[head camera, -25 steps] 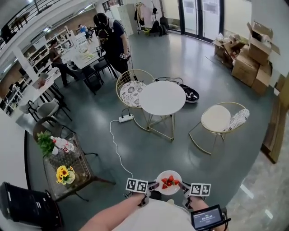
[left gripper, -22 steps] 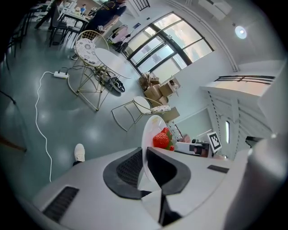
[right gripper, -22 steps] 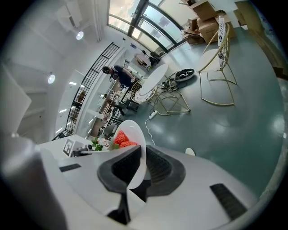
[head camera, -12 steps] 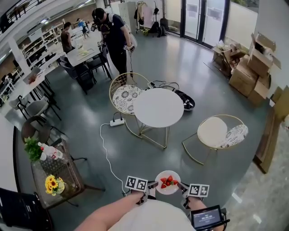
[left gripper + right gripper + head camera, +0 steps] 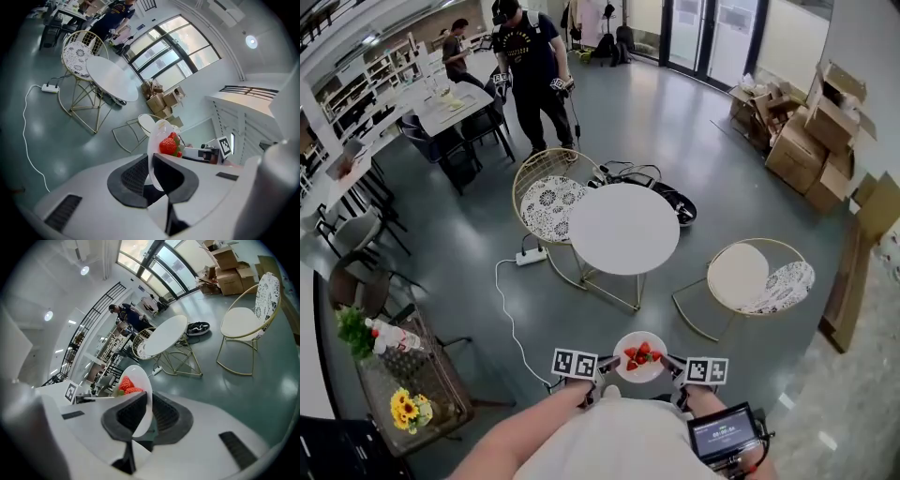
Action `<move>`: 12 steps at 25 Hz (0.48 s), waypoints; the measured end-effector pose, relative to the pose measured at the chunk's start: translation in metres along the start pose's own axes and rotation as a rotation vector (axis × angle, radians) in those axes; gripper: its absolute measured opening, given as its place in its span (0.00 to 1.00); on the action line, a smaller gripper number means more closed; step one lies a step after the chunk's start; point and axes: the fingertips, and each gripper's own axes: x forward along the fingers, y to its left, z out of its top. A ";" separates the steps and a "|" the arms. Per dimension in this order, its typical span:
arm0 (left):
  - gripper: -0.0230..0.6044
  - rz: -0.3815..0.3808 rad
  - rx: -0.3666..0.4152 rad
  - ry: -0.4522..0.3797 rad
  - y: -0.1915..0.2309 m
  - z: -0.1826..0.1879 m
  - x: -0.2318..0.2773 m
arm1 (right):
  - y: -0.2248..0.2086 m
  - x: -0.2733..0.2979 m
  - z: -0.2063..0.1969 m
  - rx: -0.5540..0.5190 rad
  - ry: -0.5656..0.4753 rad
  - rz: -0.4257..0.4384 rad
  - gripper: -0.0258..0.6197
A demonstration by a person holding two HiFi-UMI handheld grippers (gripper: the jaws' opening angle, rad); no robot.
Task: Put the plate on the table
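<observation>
A small white plate (image 5: 649, 373) carrying a few strawberries (image 5: 639, 355) hangs in the air close to my body, above the grey floor. My left gripper (image 5: 608, 364) is shut on the plate's left rim and my right gripper (image 5: 671, 365) on its right rim. The left gripper view has the plate (image 5: 155, 133) edge-on between the jaws of the left gripper (image 5: 152, 171), strawberries (image 5: 168, 144) beyond. In the right gripper view the plate (image 5: 142, 383) is clamped by the right gripper (image 5: 146, 414). The round white table (image 5: 623, 228) stands ahead, bare, well apart from the plate.
A gold wire chair (image 5: 546, 199) stands at the table's far left and another chair (image 5: 757, 275) to its right. A power strip (image 5: 530, 255) and its cable lie on the floor. A person (image 5: 530, 58) stands beyond. A wire side table (image 5: 408, 375) with flowers is at my left, cardboard boxes (image 5: 806, 131) far right.
The table and chairs have come nearer and lower in the head view as I moved toward them. Both grippers keep the same hold on the plate.
</observation>
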 end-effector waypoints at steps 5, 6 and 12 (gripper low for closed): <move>0.06 0.011 -0.038 -0.028 0.017 0.019 -0.002 | 0.002 0.026 0.020 -0.019 0.049 0.011 0.08; 0.06 0.019 -0.049 -0.035 0.022 0.023 -0.002 | 0.002 0.032 0.024 -0.022 0.062 0.016 0.08; 0.06 0.071 -0.114 -0.066 0.045 0.053 0.009 | -0.007 0.068 0.056 -0.053 0.141 0.051 0.08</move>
